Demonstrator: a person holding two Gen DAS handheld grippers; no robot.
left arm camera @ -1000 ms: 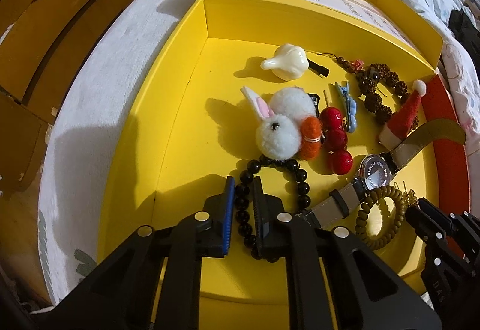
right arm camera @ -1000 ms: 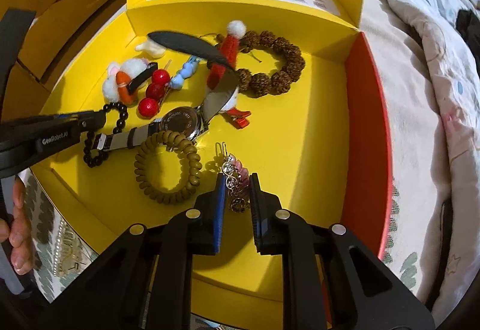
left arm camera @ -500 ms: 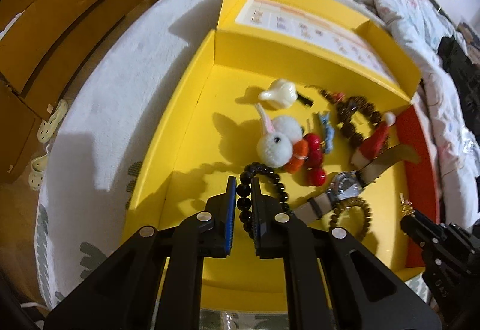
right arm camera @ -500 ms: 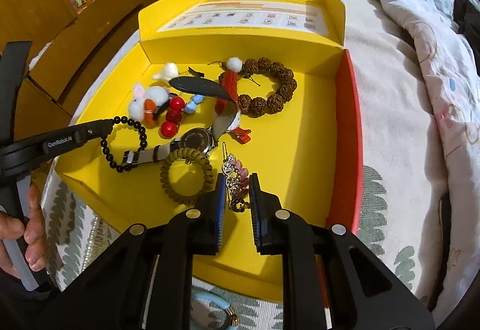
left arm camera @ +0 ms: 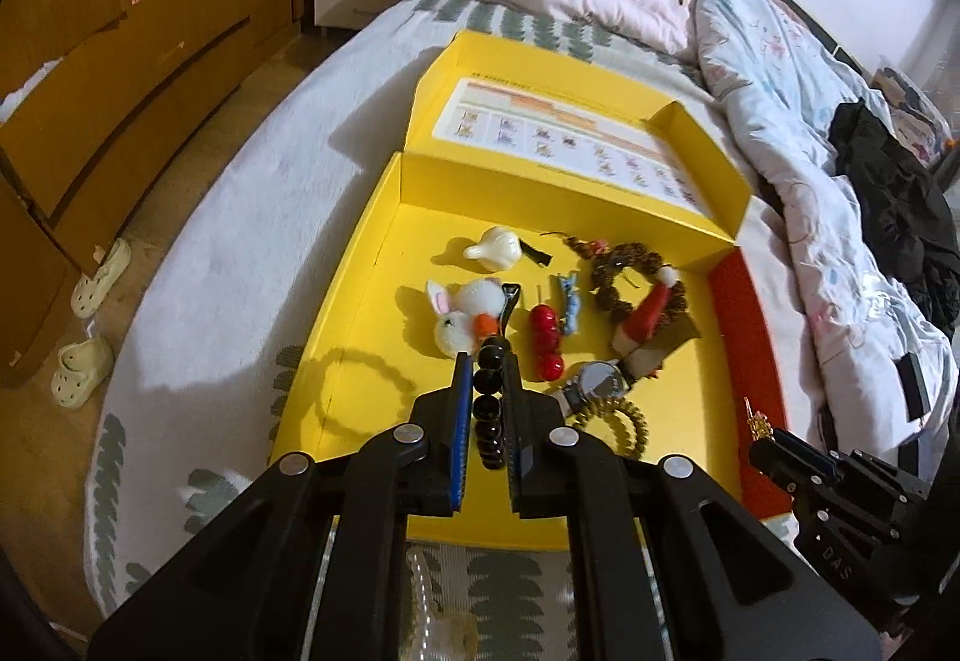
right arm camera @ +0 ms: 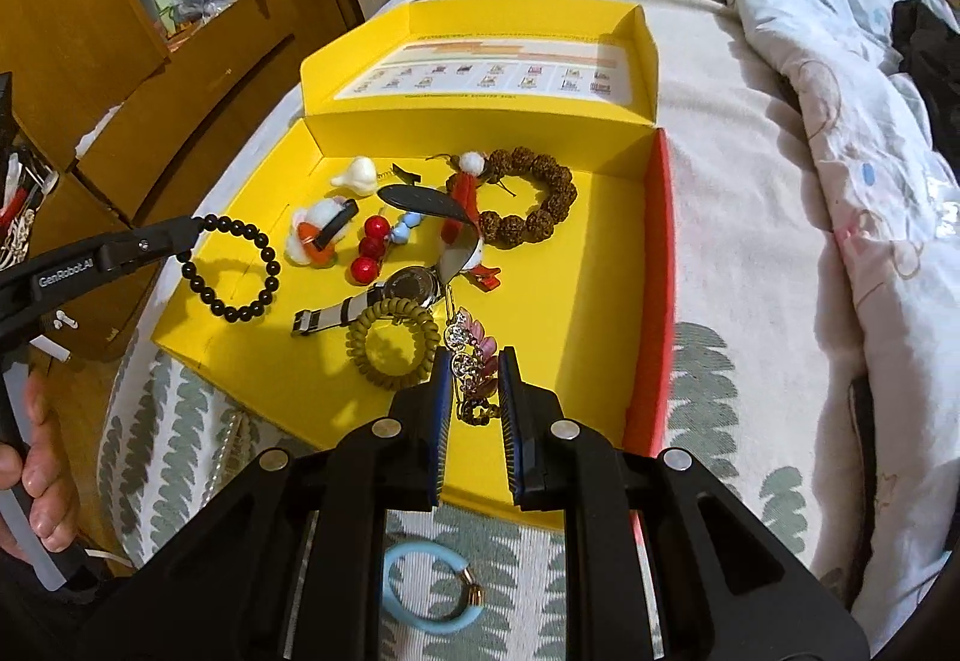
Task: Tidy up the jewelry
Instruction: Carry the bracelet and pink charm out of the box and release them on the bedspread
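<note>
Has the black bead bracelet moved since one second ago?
Yes. The black bead bracelet, clamped in the left gripper, has risen off the floor of the yellow box, where it lay; its shadow now falls below it.

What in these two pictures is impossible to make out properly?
- Text on the printed sheet inside the lid: too small, both views.
- Watch dial: too small; its strap ends pass under the left hand-held gripper and the Santa-hat clip.
- Lower part of the earring: hidden between the right hand-held gripper fingers.
- Pearl strand below the yellow box: covered by the left hand-held gripper's body.
</note>
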